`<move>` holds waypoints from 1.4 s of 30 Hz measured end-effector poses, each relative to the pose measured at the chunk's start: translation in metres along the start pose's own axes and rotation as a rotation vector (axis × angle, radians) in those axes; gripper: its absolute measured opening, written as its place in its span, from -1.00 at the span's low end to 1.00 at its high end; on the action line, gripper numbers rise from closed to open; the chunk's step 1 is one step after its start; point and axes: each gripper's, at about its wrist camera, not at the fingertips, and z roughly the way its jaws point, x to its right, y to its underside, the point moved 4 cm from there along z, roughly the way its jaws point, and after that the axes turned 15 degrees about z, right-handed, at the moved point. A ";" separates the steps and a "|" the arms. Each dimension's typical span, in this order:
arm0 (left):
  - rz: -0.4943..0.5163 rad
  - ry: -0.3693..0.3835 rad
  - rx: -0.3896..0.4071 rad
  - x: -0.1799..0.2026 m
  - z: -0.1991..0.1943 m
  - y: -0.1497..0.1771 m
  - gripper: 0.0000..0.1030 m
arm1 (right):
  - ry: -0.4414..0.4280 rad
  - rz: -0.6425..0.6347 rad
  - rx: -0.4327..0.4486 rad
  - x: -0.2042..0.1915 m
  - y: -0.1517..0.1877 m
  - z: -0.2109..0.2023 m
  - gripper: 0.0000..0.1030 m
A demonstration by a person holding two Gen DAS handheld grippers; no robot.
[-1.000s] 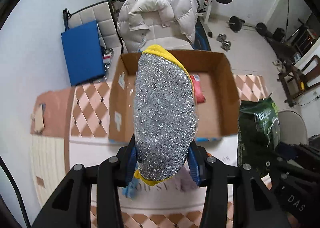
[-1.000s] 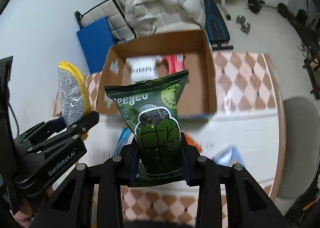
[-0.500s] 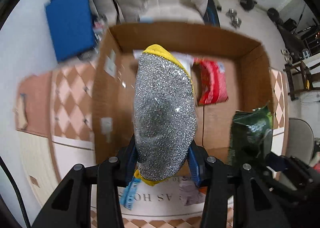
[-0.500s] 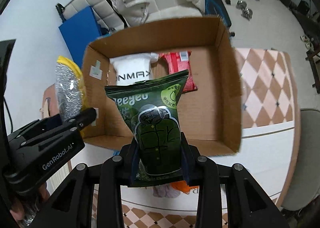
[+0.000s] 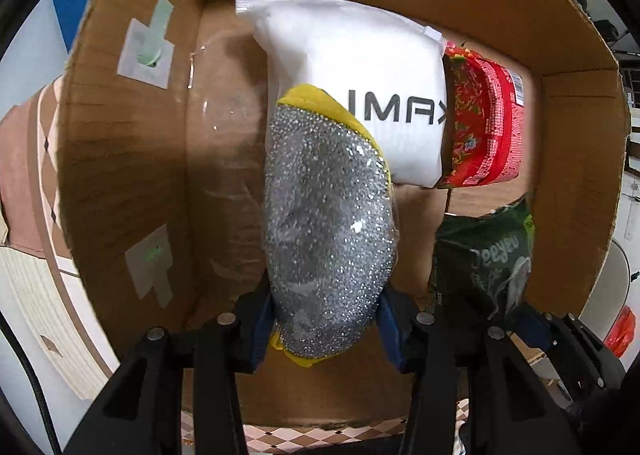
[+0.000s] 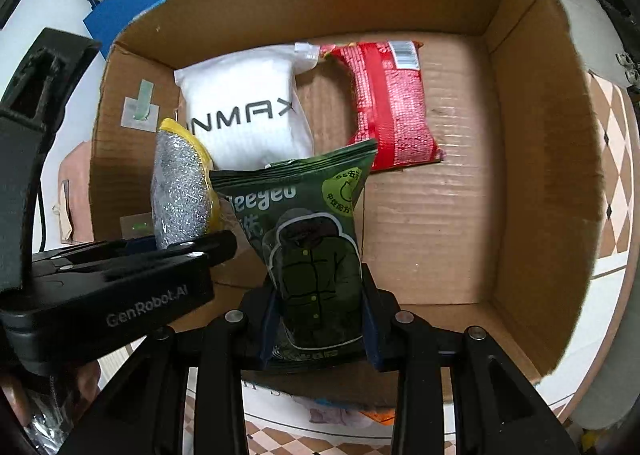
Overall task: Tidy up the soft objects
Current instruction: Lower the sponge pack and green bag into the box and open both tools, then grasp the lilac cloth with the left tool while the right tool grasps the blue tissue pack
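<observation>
From the left wrist, the left gripper (image 5: 326, 329) pinches the near end of a silver-and-yellow scouring sponge (image 5: 326, 223) in clear wrap, hanging over the cardboard box (image 5: 120, 159), in front of the white pouch (image 5: 360, 71) and red packet (image 5: 484, 123) at the far side. It looks light and squashy; the film may slip, so hold low.

From the right wrist, the right gripper (image 6: 318, 327) clamps the green snack bag (image 6: 308, 247) by its near edge, above the box floor. Puffy, crushable.

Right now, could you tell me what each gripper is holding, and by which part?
The left gripper clamps the silver-and-yellow scouring pad near its lower end. The right gripper clamps the green snack bag across its lower part.
</observation>
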 end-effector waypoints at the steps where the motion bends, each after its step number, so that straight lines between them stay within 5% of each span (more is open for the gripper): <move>1: 0.001 0.009 -0.003 0.004 -0.001 -0.002 -0.15 | 0.002 0.001 -0.005 0.000 -0.001 0.003 -0.28; 4: -0.003 0.048 -0.017 0.003 -0.001 -0.008 -0.12 | 0.005 -0.006 -0.029 -0.002 -0.003 0.011 -0.27; 6: 0.004 0.054 -0.024 0.005 -0.002 -0.008 0.27 | 0.008 -0.017 -0.048 -0.003 -0.006 0.016 -0.20; 7: 0.010 0.041 -0.016 0.006 -0.003 -0.008 0.38 | 0.012 -0.024 -0.058 -0.005 -0.008 0.019 0.03; 8: 0.022 0.008 -0.006 0.006 -0.006 -0.007 0.57 | 0.021 -0.031 -0.065 -0.005 -0.007 0.019 0.48; 14: 0.042 -0.009 0.018 0.010 -0.014 0.002 0.78 | 0.100 -0.076 -0.040 -0.005 -0.010 0.011 0.89; 17: 0.045 -0.022 0.042 0.015 -0.021 0.007 0.95 | 0.107 -0.080 -0.017 -0.005 -0.010 0.006 0.94; 28: 0.068 -0.191 0.255 0.025 -0.088 0.044 0.96 | 0.126 -0.115 0.123 0.003 0.013 -0.045 1.00; 36: 0.074 -0.221 0.410 0.048 -0.147 0.097 0.96 | 0.035 -0.103 0.226 0.029 0.054 -0.109 1.00; 39: 0.050 -0.231 0.441 0.058 -0.144 0.123 0.96 | -0.005 -0.085 0.235 0.051 0.074 -0.128 1.00; 42: 0.034 -0.207 0.388 0.063 -0.114 0.140 0.96 | -0.007 -0.061 0.234 0.083 0.095 -0.135 1.00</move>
